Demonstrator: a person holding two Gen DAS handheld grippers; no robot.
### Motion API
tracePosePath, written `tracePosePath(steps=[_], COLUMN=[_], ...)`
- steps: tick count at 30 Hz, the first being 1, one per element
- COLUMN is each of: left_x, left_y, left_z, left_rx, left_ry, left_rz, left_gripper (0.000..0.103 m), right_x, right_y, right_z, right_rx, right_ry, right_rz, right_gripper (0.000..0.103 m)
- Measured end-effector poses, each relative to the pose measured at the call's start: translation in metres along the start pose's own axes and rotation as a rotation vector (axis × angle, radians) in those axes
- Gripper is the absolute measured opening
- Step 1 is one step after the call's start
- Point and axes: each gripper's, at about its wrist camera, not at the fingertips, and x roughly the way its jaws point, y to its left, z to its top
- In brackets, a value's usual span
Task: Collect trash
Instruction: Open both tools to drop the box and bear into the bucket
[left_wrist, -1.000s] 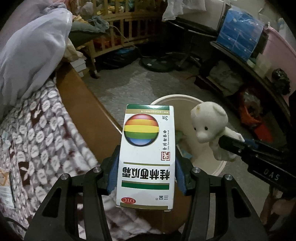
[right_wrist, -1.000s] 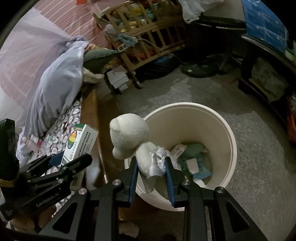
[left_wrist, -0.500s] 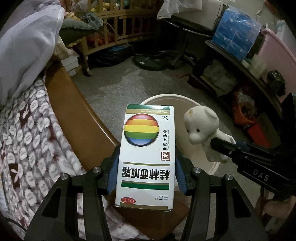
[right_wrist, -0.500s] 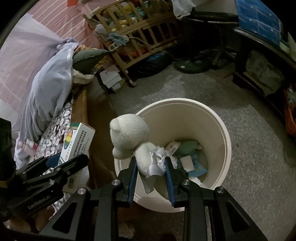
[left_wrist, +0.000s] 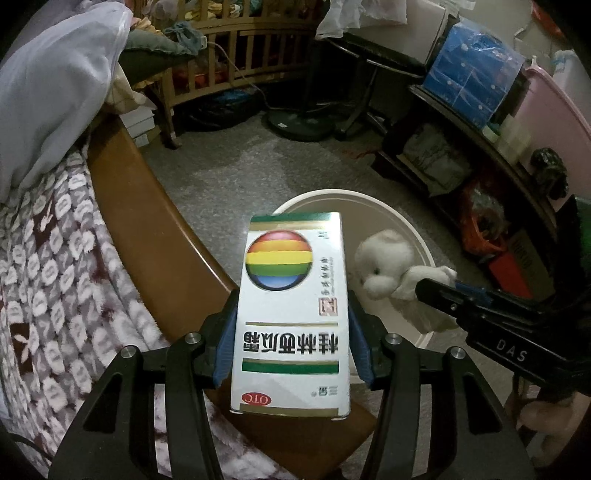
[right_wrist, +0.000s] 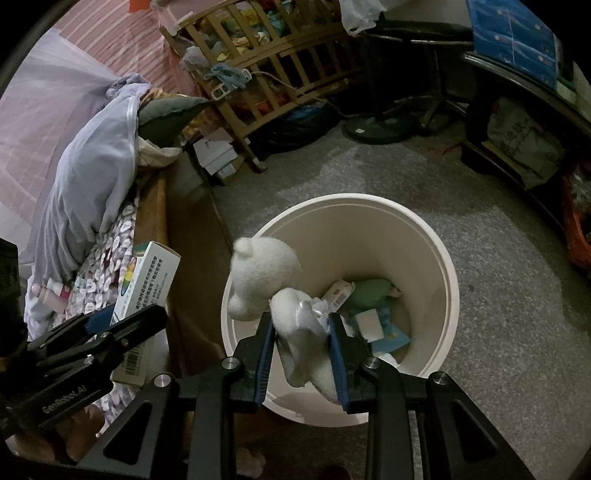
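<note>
My left gripper (left_wrist: 291, 332) tilts steeply down, pads clamped on the sides of the white medicine box (left_wrist: 291, 314), held above the bed's wooden edge (left_wrist: 155, 236). At its 3 o'clock my right gripper (right_wrist: 301, 332), equally pitched, pinches the white plush bear (right_wrist: 280, 295) by the body over the near rim of the cream bin (right_wrist: 439, 258), head toward 11 o'clock.

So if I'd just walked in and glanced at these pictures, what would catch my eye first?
Probably the white medicine box with its rainbow-striped ball, clamped in the left gripper over the bed's wooden edge. Next, the white plush bear pinched in the right gripper, hanging over the rim of the cream bin on the floor beside the bed, which already holds some packaging scraps.
</note>
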Motion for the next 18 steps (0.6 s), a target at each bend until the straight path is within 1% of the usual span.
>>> tracePosePath(steps=[1,3,5,6,7,8,13,18], left_x=[0.0,-0.002,-0.005,-0.007,-0.009,-0.011,-0.019,-0.036], left_y=[0.0,0.001,0.002,0.004,0.007,0.008,0.018,0.037], left_z=[0.0,0.0,0.0,0.0,0.0,0.0,-0.002,-0.013], left_rx=[-0.002,-0.005,-0.016,-0.022,-0.031,-0.039,-0.062,-0.081], left_ry=[-0.002,-0.007,-0.016,-0.02,-0.024,-0.027,-0.036,-0.056], left_rz=[-0.008,-0.021,-0.045,-0.055,-0.064,-0.066,-0.058,-0.005], left_gripper=[0.052,0.057,0.064,0.065,0.068,0.069,0.069,0.069], right_x=[-0.001,-0.001,0.0,0.001,0.001,0.0,0.0,-0.001], right_y=[0.0,-0.001,-0.001,-0.001,-0.001,-0.001,0.009,0.027], right_z=[0.0,0.0,0.001,0.001,0.002,0.002,0.001,-0.002], right_rx=[0.001,0.005,0.008,0.013,0.022,0.031,0.009,-0.029], right_ry=[-0.003,-0.006,-0.005,0.002,0.01,0.009,0.018,0.025], right_rz=[-0.001,-0.001,-0.003,-0.006,-0.008,-0.003,0.006,0.013], right_gripper=[0.026,0.026,0.026,0.029,0.037,0.04,0.042,0.042])
